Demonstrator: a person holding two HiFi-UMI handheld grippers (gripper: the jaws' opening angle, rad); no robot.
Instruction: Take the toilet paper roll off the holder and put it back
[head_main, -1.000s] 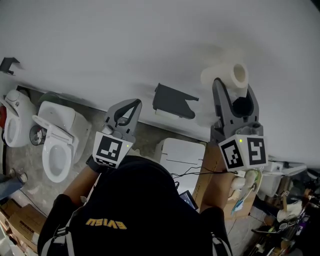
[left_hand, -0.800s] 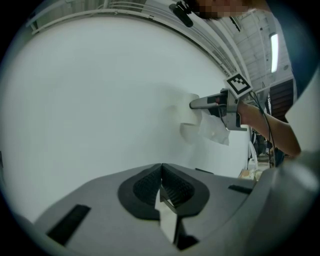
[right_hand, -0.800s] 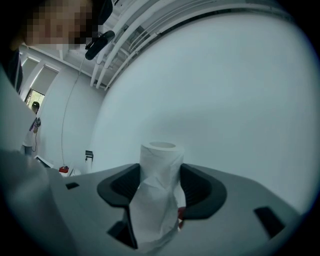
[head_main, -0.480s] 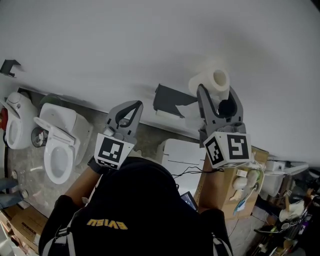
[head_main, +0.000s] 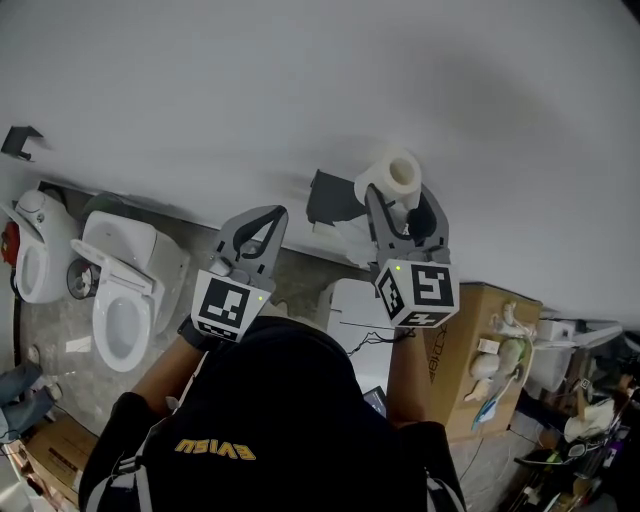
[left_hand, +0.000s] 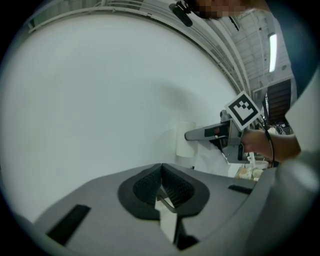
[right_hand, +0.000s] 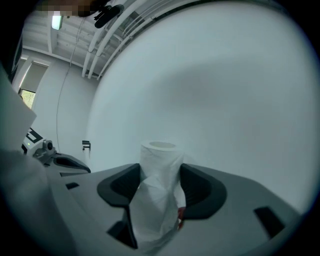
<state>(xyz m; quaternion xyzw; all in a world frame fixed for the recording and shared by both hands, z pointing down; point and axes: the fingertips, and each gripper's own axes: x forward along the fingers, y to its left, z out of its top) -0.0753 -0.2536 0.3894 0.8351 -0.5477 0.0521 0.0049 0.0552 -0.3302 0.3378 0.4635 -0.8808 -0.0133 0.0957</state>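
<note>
A white toilet paper roll stands between the jaws of my right gripper, which is shut on it. A loose sheet hangs down from the roll. In the right gripper view the roll stands upright between the two dark pads, its hollow core on top. The dark holder sticks out of the white wall just left of the roll, partly hidden by it. My left gripper hangs to the holder's left, shut with nothing in it. In the left gripper view, its pads meet, and the right gripper and roll show beyond.
Two white toilets stand on the floor at the left. A cardboard box and a white unit sit below the holder. A second small holder is on the wall at far left. Clutter fills the lower right.
My right gripper has come down and to the left with the roll, from high on the wall to right beside the holder. The left gripper has stayed where it was.
</note>
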